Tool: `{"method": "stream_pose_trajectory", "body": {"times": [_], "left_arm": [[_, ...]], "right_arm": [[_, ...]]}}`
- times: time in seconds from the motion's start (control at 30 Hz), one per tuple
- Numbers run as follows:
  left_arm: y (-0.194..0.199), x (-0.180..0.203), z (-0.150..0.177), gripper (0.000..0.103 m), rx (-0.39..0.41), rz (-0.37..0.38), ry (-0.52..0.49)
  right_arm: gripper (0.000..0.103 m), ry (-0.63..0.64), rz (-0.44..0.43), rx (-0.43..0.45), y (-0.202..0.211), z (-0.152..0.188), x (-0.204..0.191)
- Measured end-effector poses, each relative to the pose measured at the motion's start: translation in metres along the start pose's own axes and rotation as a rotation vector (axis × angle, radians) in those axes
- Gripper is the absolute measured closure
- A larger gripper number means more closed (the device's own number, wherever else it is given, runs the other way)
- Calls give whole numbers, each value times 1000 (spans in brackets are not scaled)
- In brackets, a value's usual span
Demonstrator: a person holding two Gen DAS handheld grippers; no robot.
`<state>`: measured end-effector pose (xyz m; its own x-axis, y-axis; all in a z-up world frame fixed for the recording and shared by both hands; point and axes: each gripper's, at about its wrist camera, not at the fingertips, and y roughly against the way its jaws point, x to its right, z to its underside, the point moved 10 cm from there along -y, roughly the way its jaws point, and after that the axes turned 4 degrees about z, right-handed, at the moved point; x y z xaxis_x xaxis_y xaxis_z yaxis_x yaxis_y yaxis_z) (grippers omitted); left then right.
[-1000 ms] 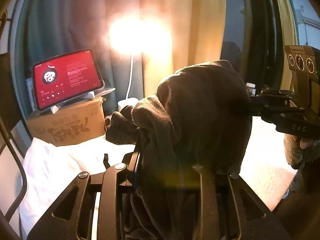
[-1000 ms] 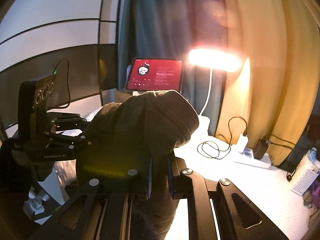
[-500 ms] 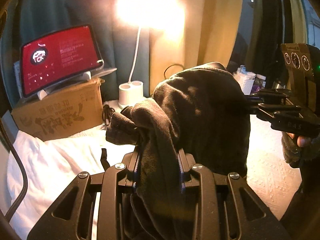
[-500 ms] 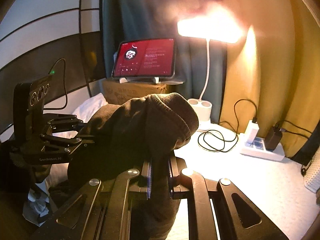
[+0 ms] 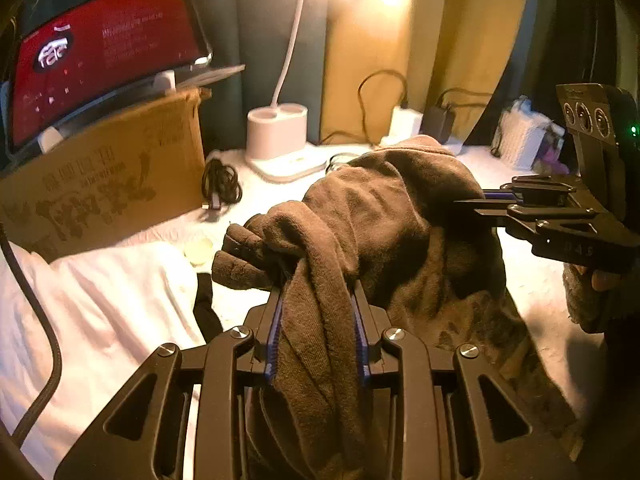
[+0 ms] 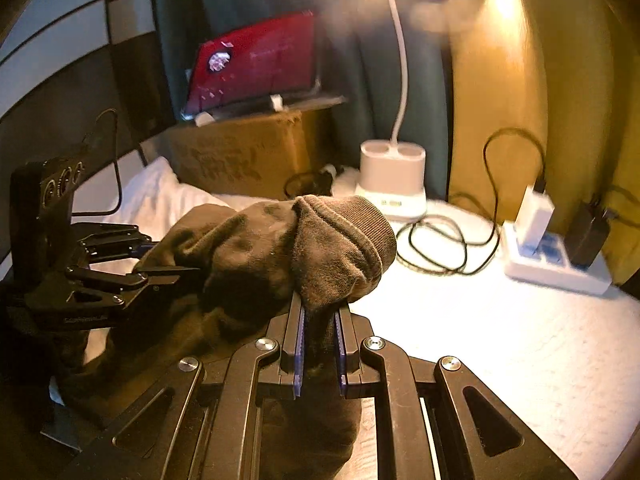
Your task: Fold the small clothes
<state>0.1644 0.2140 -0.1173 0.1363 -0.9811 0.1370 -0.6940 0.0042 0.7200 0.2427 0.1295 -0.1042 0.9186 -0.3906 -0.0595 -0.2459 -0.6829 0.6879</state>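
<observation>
A dark brown knit garment [image 5: 384,216] hangs bunched between my two grippers, above a white surface. My left gripper [image 5: 318,280] is shut on one part of it, the cloth pinched between the blue pads. My right gripper [image 6: 320,304] is shut on a ribbed cuff end of the same garment [image 6: 320,240]. In the left wrist view the right gripper [image 5: 472,208] comes in from the right and bites into the cloth. In the right wrist view the left gripper [image 6: 184,272] comes in from the left, its tips sunk in the cloth.
A cardboard box [image 5: 108,176] with a red-screened tablet [image 5: 100,48] stands at the back left. A white lamp base [image 5: 278,136], coiled black cables [image 6: 440,240] and a power strip [image 6: 552,260] lie at the back. White bedding [image 5: 92,304] lies at left.
Both grippers have come down toward the white surface with the garment held between them. The views have tilted down, so the lamp and tablet now sit higher in frame.
</observation>
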Motion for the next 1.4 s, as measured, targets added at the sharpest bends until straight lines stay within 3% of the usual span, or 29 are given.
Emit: {"method": "stream_pose_trajectory", "body": {"times": [0.23, 0.43, 0.5, 0.9, 1.03, 1.13, 1.2, 1.23, 1.4], "left_arm": [[-24, -19, 14, 74, -54, -2, 58], [-34, -31, 18, 66, -82, 18, 127], [-35, -36, 18, 60, -89, 19, 155], [-35, -42, 18, 55, -82, 44, 210], [-29, -42, 15, 55, -53, 42, 212], [-24, -47, 10, 55, -27, 51, 234], [-25, -50, 8, 55, -27, 49, 239], [-27, -52, 7, 55, -34, 47, 241], [-34, -55, 1, 55, -51, 23, 209]], "right_arm": [[91, -40, -9, -65, -40, 15, 14], [90, -94, -11, -121, -69, 32, 25], [90, -99, -14, -118, -70, 32, 26], [85, -153, -24, -138, -70, 31, 28], [83, -223, -33, -156, -69, 32, 32], [65, -264, -34, -168, -67, 34, 34], [22, -286, -60, -170, -67, 34, 32], [17, -290, -59, -171, -68, 34, 31], [17, -291, -66, -146, -79, 22, 33]]}}
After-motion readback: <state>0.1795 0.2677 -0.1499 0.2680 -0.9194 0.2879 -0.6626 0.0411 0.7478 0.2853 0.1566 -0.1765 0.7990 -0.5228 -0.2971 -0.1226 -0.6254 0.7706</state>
